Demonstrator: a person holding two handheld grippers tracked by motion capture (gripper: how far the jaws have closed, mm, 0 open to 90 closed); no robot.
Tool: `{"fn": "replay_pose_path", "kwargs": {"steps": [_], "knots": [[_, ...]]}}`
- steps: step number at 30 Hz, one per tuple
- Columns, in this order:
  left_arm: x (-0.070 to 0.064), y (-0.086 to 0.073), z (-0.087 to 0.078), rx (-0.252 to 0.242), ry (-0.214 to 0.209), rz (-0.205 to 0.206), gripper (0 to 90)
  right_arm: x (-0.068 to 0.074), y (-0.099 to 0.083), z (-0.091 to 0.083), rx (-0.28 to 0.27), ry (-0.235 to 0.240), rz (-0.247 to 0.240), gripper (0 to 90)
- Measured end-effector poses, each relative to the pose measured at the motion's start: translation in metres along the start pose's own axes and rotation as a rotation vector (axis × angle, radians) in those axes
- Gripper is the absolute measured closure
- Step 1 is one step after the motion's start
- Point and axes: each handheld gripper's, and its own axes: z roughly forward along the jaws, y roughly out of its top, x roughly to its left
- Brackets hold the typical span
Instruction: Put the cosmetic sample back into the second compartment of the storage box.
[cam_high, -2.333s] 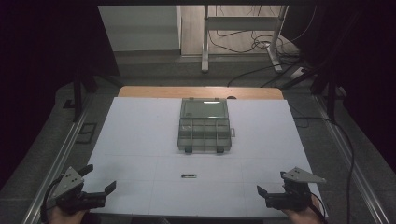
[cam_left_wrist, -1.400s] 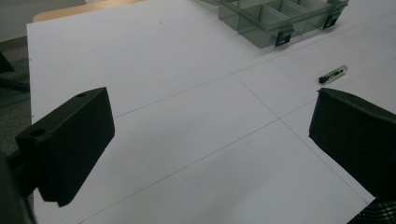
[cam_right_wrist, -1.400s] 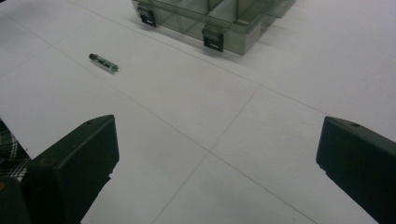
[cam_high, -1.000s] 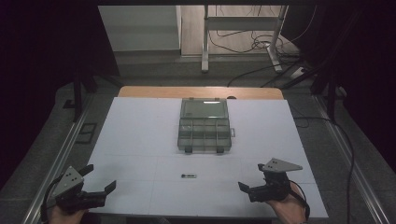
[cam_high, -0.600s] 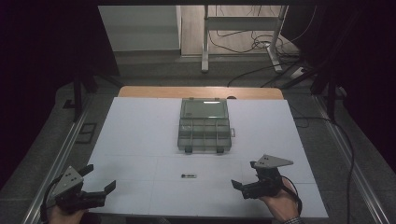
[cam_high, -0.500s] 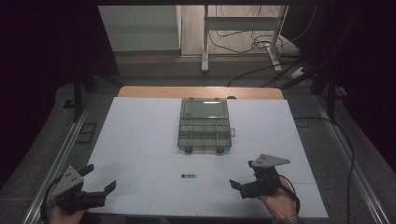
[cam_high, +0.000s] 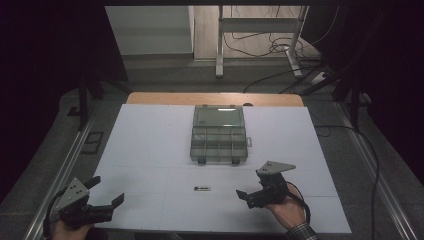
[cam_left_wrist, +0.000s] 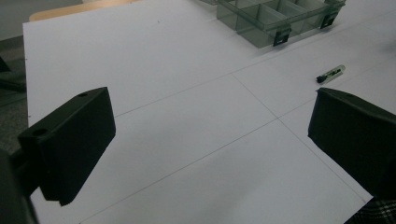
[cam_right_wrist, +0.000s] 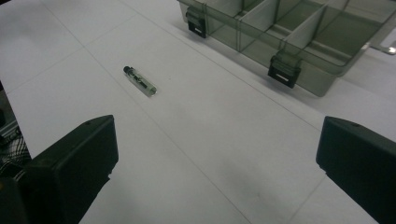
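right gripper (cam_high: 248, 196) low, level, jaws wide, aimed 9 o'clock at vial (cam_high: 202, 188) | left gripper (cam_high: 106, 191) at table's near-left corner, jaws wide

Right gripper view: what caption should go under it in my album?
Open right gripper over white table, facing a small clear vial near the open compartment box.

One small clear glass vial with black cap (cam_high: 202, 188), lying on white table sheet (cam_high: 150, 150).
One smoky-grey transparent plastic compartment box (cam_high: 218, 134), lid open; two black latches on front wall; four front compartments countable in high view, rest unclear.
Two black two-jaw handheld grippers: left gripper (cam_high: 102, 192), right gripper (cam_high: 243, 194).
Two hands holding them.
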Motion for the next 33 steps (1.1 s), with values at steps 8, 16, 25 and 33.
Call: {"fn": "replay_pose_path", "kwargs": {"steps": [8,16,25,33], "knots": [[0.000,0.000,0.000,0.002,-0.001,0.001,1.2,0.002,0.005,0.013,0.030,0.011,-0.003,0.0],[0.000,0.000,0.000,0.004,-0.002,0.002,1.2,0.003,0.012,0.024,0.047,0.001,-0.036,0.0],[0.000,0.000,0.000,0.005,-0.003,0.003,1.2,0.004,0.021,0.037,0.111,0.023,-0.011,0.0],[0.000,0.000,0.001,0.005,-0.005,0.002,1.2,0.009,0.028,0.050,0.159,0.018,-0.031,0.0]]}}
